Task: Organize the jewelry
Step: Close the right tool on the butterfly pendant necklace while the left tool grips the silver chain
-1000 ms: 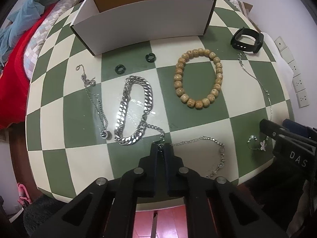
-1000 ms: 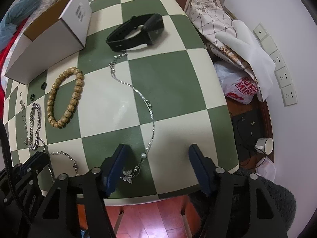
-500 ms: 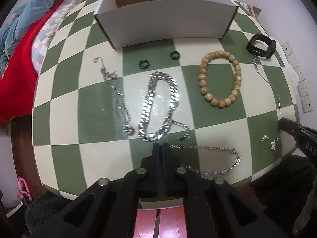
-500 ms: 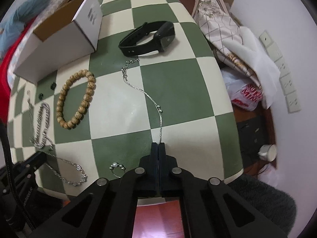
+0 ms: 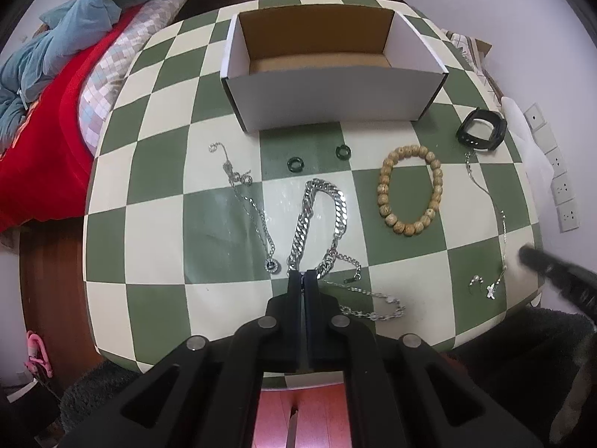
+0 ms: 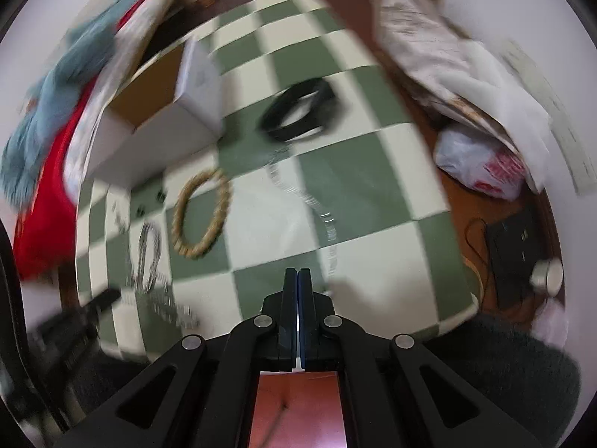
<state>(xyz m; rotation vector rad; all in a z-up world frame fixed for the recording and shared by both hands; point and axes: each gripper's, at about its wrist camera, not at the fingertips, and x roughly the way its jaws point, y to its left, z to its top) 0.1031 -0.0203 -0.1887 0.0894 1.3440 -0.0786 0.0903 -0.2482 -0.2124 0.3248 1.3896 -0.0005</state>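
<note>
On the green-and-cream checkered table lie a thick silver chain, a thin chain with a ring pendant, a fine link bracelet, a wooden bead bracelet, two dark green rings, a black watch band and a thin necklace with a butterfly charm. An open white cardboard box stands at the back. My left gripper is shut and empty, above the near end of the thick chain. My right gripper is shut, empty, raised above the table; its view is blurred.
A red blanket and blue cloth lie on a bed at the left. Folded cloth and a plastic bag lie right of the table. Wall sockets are at the right. The table's near edge is just below both grippers.
Both grippers have pulled back and up from the table, so more of it shows. The right gripper went from open to shut. The right view is now blurred by motion.
</note>
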